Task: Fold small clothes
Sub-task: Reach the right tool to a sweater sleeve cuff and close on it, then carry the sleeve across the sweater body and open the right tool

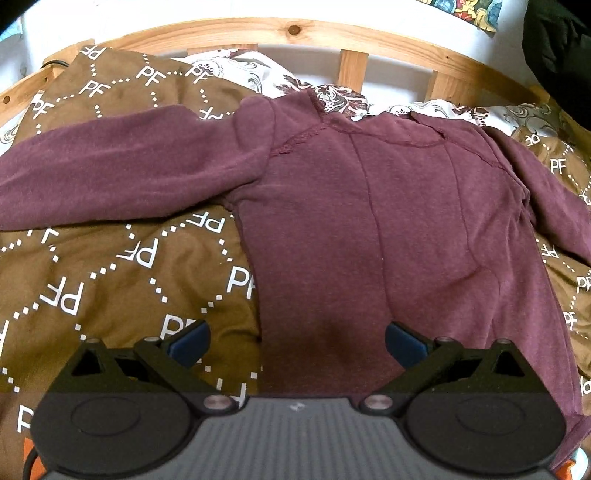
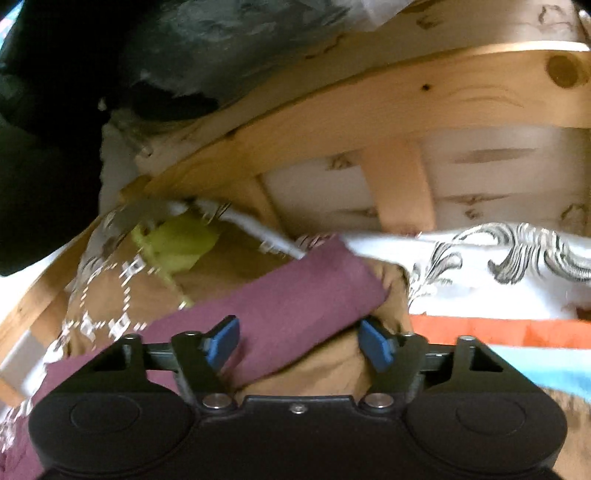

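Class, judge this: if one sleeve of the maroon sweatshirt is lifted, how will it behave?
The maroon sweatshirt probably flops and drapes: it already follows the bedspread's bumps. Its sleeve looks soft and fleecy, so likely not slippery, and would trail behind.

brown "pf"-patterned blanket (image 1: 110, 288) spread on bed, floral white pillowcase (image 1: 325, 94) beside slatted wooden headboard (image 1: 258, 35).

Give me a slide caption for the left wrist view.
Open left gripper poised over the hem of a maroon sweatshirt spread flat on a brown patterned blanket.
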The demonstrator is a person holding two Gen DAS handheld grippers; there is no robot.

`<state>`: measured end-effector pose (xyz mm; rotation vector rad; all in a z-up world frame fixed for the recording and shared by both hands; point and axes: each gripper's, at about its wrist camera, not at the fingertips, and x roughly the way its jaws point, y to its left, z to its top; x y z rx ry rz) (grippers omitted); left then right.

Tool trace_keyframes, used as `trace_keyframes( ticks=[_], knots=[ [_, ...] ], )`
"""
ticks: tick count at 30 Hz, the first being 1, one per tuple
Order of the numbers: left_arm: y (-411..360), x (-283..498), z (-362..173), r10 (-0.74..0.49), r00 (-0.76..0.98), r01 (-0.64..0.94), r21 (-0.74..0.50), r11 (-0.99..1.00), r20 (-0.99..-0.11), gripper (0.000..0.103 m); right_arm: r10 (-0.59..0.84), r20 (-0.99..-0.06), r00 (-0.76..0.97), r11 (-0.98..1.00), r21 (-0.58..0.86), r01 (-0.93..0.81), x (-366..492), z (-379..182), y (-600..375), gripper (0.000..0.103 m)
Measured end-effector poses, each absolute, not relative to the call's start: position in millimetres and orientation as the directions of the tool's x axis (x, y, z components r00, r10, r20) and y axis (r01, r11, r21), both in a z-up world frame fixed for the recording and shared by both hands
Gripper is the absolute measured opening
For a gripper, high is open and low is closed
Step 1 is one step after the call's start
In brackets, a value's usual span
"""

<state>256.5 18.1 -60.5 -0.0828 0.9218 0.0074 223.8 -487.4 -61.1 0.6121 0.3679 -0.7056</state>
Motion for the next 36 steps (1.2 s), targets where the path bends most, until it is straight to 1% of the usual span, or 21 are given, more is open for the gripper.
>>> trace_keyframes(
  ticks=[1, 2, 3, 4, 6, 8, 10, 13, 15, 18, 21, 23, 26, 29, 33, 36],
  knots=[
    [17.8, 256.2, -60.3, -0.028, 0.605, -0.041, -0.067, 0.997, -0.796, 0.102, -0.499, -0.505, 0.704, 0.589, 0.398, 0.703, 224.3, -61.6, -489.8, 0.049],
    [17.1, 255.6, -59.7, -0.027, 0.607, -0.039, -0.063, 0.997, -0.795, 0.102, -0.511, -0.507, 0.694, 0.580, 0.392, 0.714, 224.3, -61.5, -491.1, 0.033],
    [16.3, 254.9, -59.0, -0.026, 0.609, -0.035, -0.060, 0.998, -0.792, 0.102, -0.525, -0.509, 0.682, 0.576, 0.377, 0.725, 224.7, -61.4, -490.3, 0.024],
    [15.5, 254.1, -58.4, -0.025, 0.612, -0.033, -0.056, 0.998, -0.791, 0.102, -0.536, -0.504, 0.678, 0.580, 0.364, 0.729, 224.5, -60.6, -488.6, 0.021],
    [14.0, 252.8, -57.2, -0.023, 0.617, -0.027, -0.051, 0.998, -0.787, 0.102, -0.542, -0.482, 0.688, 0.614, 0.332, 0.716, 226.4, -56.8, -482.1, 0.010],
    [13.0, 252.2, -56.9, -0.027, 0.618, -0.022, -0.052, 0.998, -0.786, 0.102, -0.548, -0.429, 0.719, 0.682, 0.268, 0.680, 230.1, -48.6, -467.3, 0.007],
    [12.6, 252.2, -57.2, -0.031, 0.617, -0.020, -0.055, 0.998, -0.787, 0.102, -0.539, -0.358, 0.762, 0.753, 0.199, 0.627, 230.6, -39.0, -447.5, 0.006],
    [13.1, 252.6, -56.4, -0.032, 0.620, -0.029, -0.064, 0.998, -0.784, 0.102, -0.489, -0.236, 0.840, 0.856, 0.054, 0.514, 230.7, -27.2, -406.3, 0.006],
    [14.4, 253.1, -55.4, -0.031, 0.626, -0.038, -0.070, 0.997, -0.779, 0.102, -0.414, -0.170, 0.894, 0.910, -0.054, 0.411, 229.2, -23.5, -373.7, 0.005],
    [18.0, 252.3, -52.3, -0.034, 0.640, -0.055, -0.090, 0.994, -0.768, 0.102, -0.246, -0.122, 0.961, 0.955, -0.197, 0.220, 224.6, -24.7, -321.4, 0.005],
    [25.6, 251.4, -48.3, -0.046, 0.654, -0.080, -0.129, 0.988, -0.755, 0.102, -0.065, -0.133, 0.989, 0.951, -0.308, 0.021, 218.3, -30.7, -272.3, 0.005],
    [30.5, 251.2, -46.4, -0.050, 0.661, -0.099, -0.153, 0.983, -0.749, 0.102, 0.051, -0.163, 0.985, 0.924, -0.368, -0.108, 210.5, -37.7, -241.3, 0.005],
    [38.3, 251.4, -44.6, -0.059, 0.669, -0.125, -0.191, 0.974, -0.741, 0.102, 0.211, -0.243, 0.947, 0.859, -0.416, -0.298, 195.6, -52.3, -203.4, 0.005],
    [43.8, 252.2, -44.2, -0.068, 0.671, -0.142, -0.218, 0.966, -0.739, 0.102, 0.324, -0.306, 0.895, 0.773, -0.459, -0.437, 180.8, -65.8, -174.6, 0.005],
    [47.2, 252.8, -44.6, -0.072, 0.672, -0.151, -0.232, 0.961, -0.737, 0.102, 0.414, -0.341, 0.844, 0.684, -0.496, -0.535, 160.3, -73.5, -153.5, 0.005],
    [48.9, 252.4, -44.4, -0.072, 0.676, -0.158, -0.240, 0.958, -0.733, 0.102, 0.436, -0.327, 0.838, 0.681, -0.489, -0.545, 146.2, -73.5, -154.2, 0.005]
  ],
)
